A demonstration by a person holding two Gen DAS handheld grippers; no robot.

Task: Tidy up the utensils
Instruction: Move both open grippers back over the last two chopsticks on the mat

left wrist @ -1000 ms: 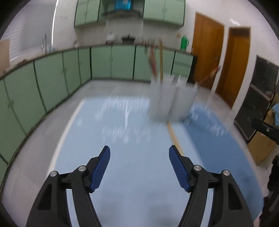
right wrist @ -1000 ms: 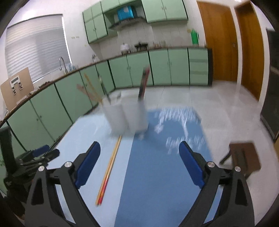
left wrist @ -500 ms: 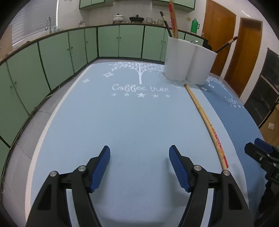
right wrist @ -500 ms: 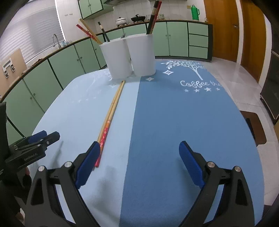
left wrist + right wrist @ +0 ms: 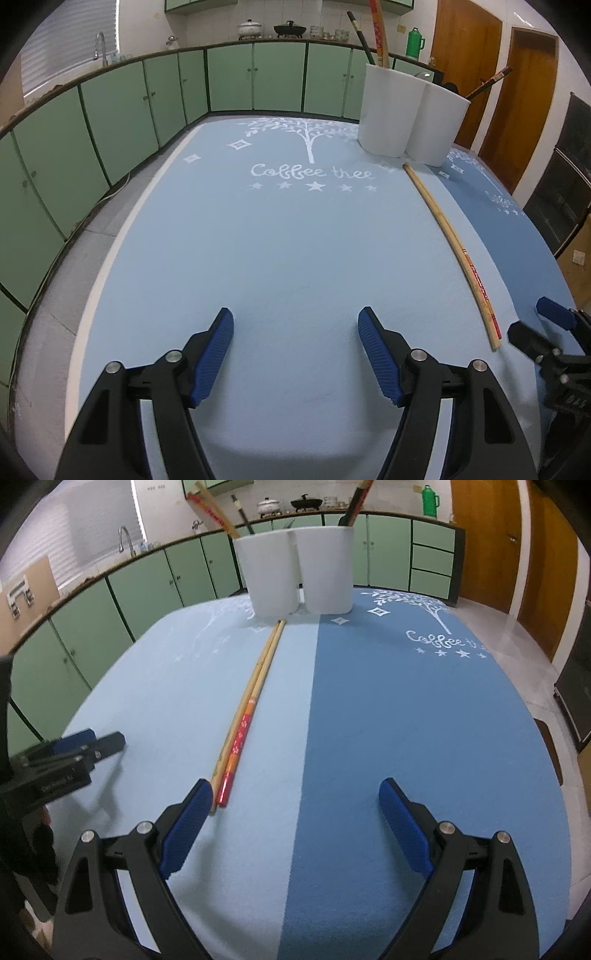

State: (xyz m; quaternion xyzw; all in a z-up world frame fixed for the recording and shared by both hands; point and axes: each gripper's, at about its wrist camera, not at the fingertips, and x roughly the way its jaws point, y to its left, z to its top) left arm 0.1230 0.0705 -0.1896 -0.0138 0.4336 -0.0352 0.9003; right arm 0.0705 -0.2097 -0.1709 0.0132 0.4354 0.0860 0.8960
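Note:
A pair of wooden chopsticks with red ends lies on the blue tablecloth, running from the white cups towards me; it also shows in the left wrist view. Two white cylindrical holders stand side by side at the far end with chopsticks and utensils sticking out; they also show in the left wrist view. My right gripper is open and empty, its left finger just beside the chopsticks' near end. My left gripper is open and empty over the light blue cloth, left of the chopsticks.
The table has a light blue and a darker blue cloth with a "Coffee tree" print. Green kitchen cabinets curve around behind. Wooden doors stand at the right. A chair seat sits beyond the table's right edge.
Both grippers have come down and forward towards the table. The right gripper's left finger now sits beside the chopsticks' near end. The view has steadied after blur.

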